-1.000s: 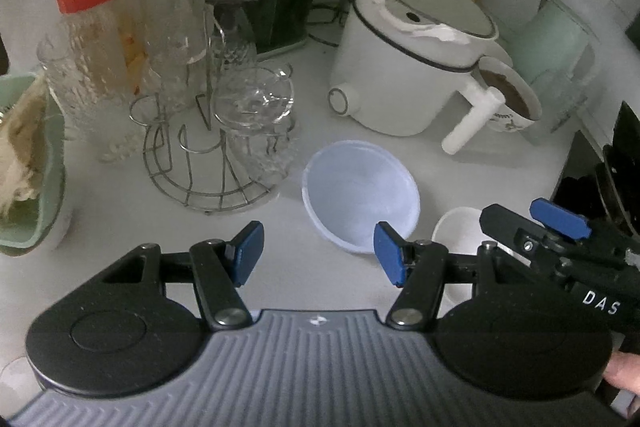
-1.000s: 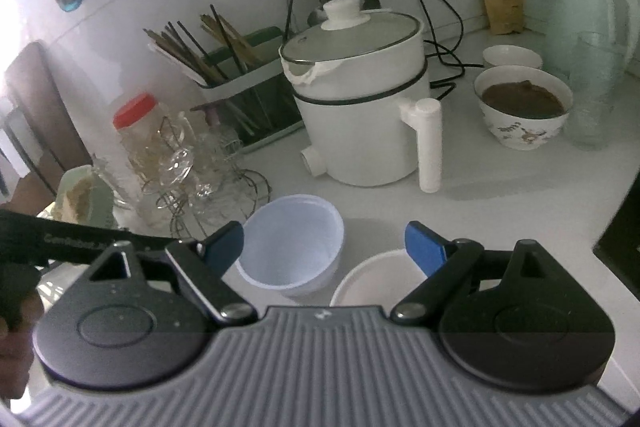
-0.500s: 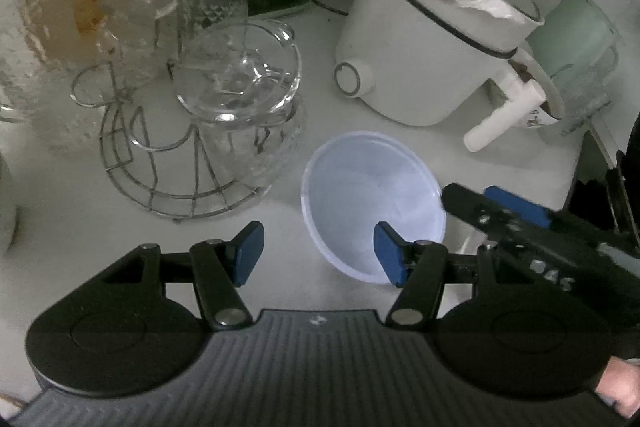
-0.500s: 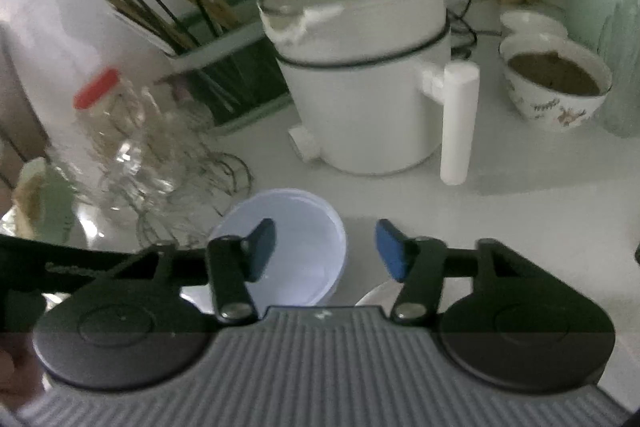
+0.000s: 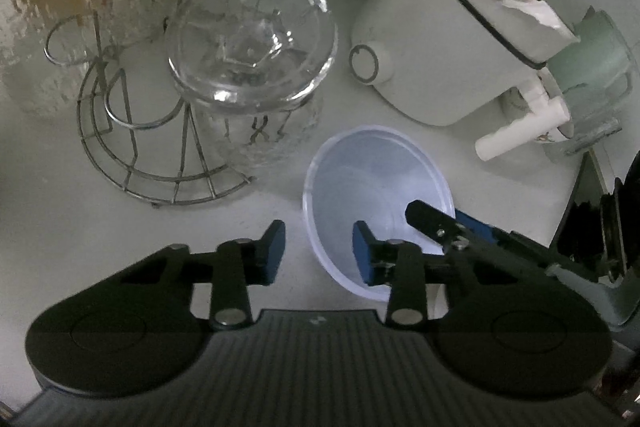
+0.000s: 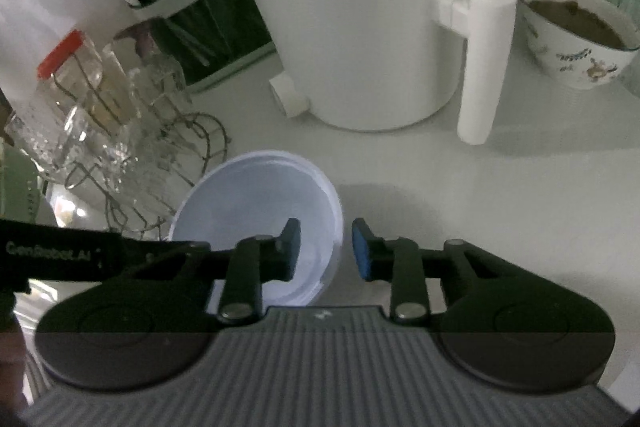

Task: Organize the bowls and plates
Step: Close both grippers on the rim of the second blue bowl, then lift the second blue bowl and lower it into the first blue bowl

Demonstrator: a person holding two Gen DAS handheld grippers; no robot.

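Note:
A translucent bluish-white plastic bowl [image 5: 376,187] [image 6: 256,203] stands upright on the white counter. My left gripper [image 5: 319,253] straddles its near-left rim, one blue pad inside and one outside. The jaws are closing, with a gap still on both sides of the rim. My right gripper [image 6: 326,249] straddles the opposite rim the same way, also closing, and its pads are not pressing. In the left wrist view, one of the right gripper's fingers [image 5: 430,217] reaches into the bowl from the right.
A white electric pot [image 5: 452,39] [image 6: 360,27] with a long handle stands just behind the bowl. A wire rack with upturned glasses [image 5: 248,43] is close on the left. A patterned bowl of brown stuff [image 6: 576,31] and a chopstick holder [image 6: 192,7] stand further back.
Both grippers have come down onto the plastic bowl's rim from opposite sides and narrowed their jaws. The small white bowl seen at the right earlier is now out of sight.

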